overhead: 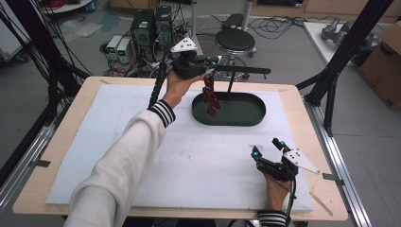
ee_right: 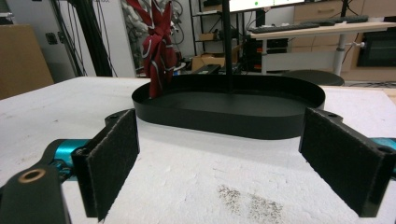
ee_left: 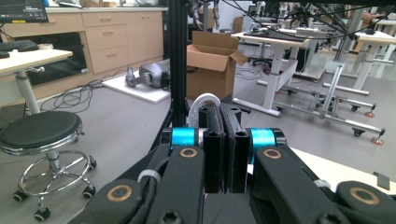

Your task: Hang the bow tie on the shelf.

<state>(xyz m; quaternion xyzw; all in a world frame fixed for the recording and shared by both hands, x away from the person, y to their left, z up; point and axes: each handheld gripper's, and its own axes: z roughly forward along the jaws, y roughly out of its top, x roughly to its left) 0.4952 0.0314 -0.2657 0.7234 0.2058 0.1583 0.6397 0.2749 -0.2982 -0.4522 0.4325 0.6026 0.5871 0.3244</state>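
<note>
While the left gripper (overhead: 211, 67) holds its jaws clamped on the top end of the red patterned cloth (overhead: 211, 98), we keep that cloth lifted beside the horizontal bar of the black stand (overhead: 246, 70), toward twelve o'clock on the table. In the left gripper view, the two pads (ee_left: 214, 154) sit pressed together with a white-edged fold of cloth pinched between them. The cloth hangs down freely, its lower end dangling over the left part of the oval black tray (overhead: 257, 116), not yet draped on the bar. We judge the pick-up done and the hanging still to do: the cloth has to go over the bar and be let go. Our right gripper (overhead: 269, 147) rests at about five o'clock on the white mat (overhead: 94, 156), jaws wide apart and empty, facing the tray.
</note>
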